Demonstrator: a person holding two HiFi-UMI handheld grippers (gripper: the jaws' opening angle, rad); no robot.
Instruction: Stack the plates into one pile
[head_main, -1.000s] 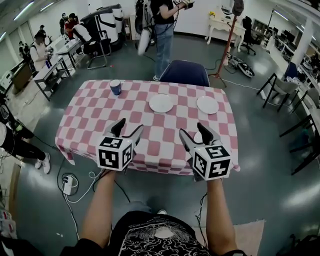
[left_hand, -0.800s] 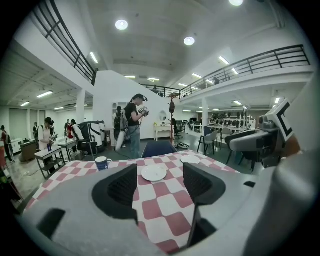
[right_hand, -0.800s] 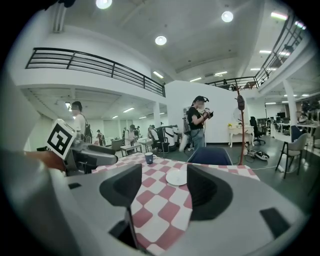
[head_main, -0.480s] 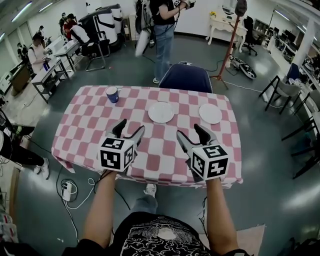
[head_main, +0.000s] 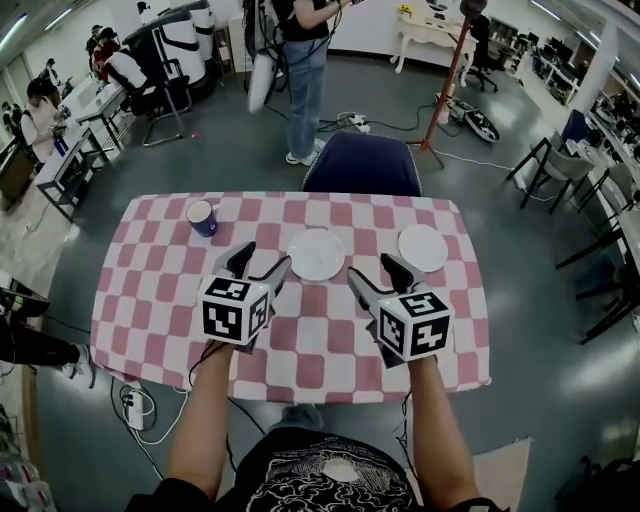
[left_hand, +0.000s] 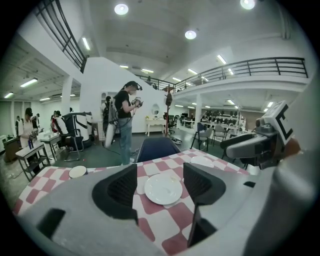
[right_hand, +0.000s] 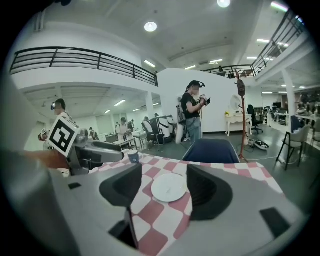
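My left tool (head_main: 262, 258) and right tool (head_main: 372, 268) both gape wide, empty, over the checkered surface (head_main: 300, 345). The centre plate (head_main: 316, 254) lies mid-frame between their tips; the second plate (head_main: 423, 247) lies apart, to its right.

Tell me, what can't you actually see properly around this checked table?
- Blue cup: too small in the head view to show its contents.
- Right plate: not in the right gripper view, which faces the middle plate.
- Table: patches hidden under the left gripper and right gripper in the head view.
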